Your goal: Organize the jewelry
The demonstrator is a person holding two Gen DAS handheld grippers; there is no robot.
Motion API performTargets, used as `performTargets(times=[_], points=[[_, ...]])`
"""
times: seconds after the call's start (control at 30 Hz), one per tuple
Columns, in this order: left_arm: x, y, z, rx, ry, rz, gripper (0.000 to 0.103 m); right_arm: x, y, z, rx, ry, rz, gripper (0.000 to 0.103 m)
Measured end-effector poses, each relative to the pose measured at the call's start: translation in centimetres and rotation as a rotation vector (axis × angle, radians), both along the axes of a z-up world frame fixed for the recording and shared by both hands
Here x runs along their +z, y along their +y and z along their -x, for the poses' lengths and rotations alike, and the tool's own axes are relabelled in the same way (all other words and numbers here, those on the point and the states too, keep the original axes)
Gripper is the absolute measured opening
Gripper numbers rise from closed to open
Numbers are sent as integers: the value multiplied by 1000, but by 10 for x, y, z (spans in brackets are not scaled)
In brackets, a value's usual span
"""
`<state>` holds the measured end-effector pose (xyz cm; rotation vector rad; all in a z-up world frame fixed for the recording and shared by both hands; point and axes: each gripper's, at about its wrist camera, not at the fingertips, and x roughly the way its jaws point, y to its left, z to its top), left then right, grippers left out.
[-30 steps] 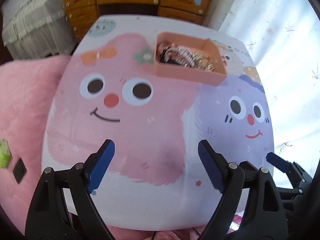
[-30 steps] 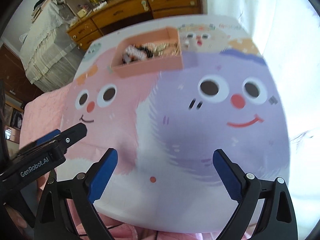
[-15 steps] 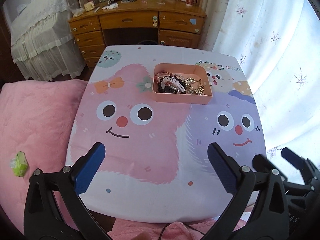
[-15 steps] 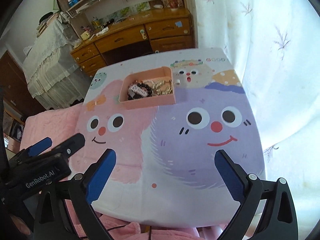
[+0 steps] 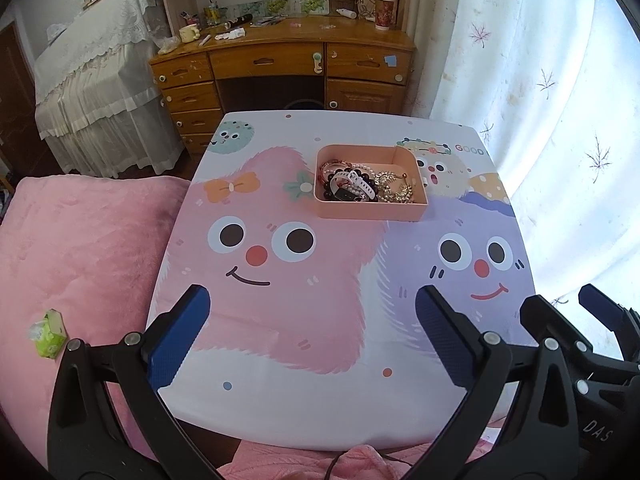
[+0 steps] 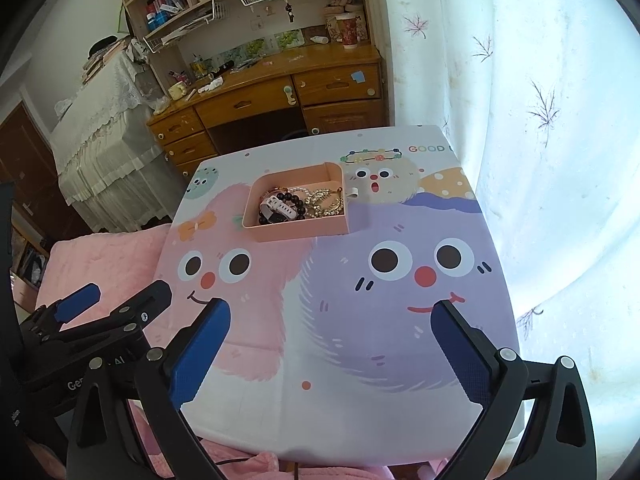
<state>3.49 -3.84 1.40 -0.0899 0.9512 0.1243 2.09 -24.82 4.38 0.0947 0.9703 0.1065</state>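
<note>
A pink tray stands on the far part of the cartoon-printed table; it also shows in the right wrist view. In it lie a white watch, a black bead bracelet, pearls and gold chains. My left gripper is open and empty, high above the table's near edge. My right gripper is open and empty too, beside it to the right.
A wooden desk with drawers stands behind the table. White curtains hang at the right. A pink blanket lies at the left with a small green packet on it.
Both grippers have pulled up and back from the table. The tray now looks smaller and farther, and more of the room shows. Both stay open.
</note>
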Motion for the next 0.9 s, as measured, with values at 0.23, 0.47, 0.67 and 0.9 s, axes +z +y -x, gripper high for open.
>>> performTargets(times=[0.23,0.47,0.67,0.9], points=[[3,0,2,8,-11,-5,102,-2,4,-2,1,-2,-6,102],[3,-1,4,16,-19,-8,102,-1,5,-2,2,-4,-8,102],[4,-1,5,18,-22,-10,102,0,10,-5,4,-3,-10,102],[5,-1,5,21,-26,-12,102,0,10,-4,5,-6,-10,102]])
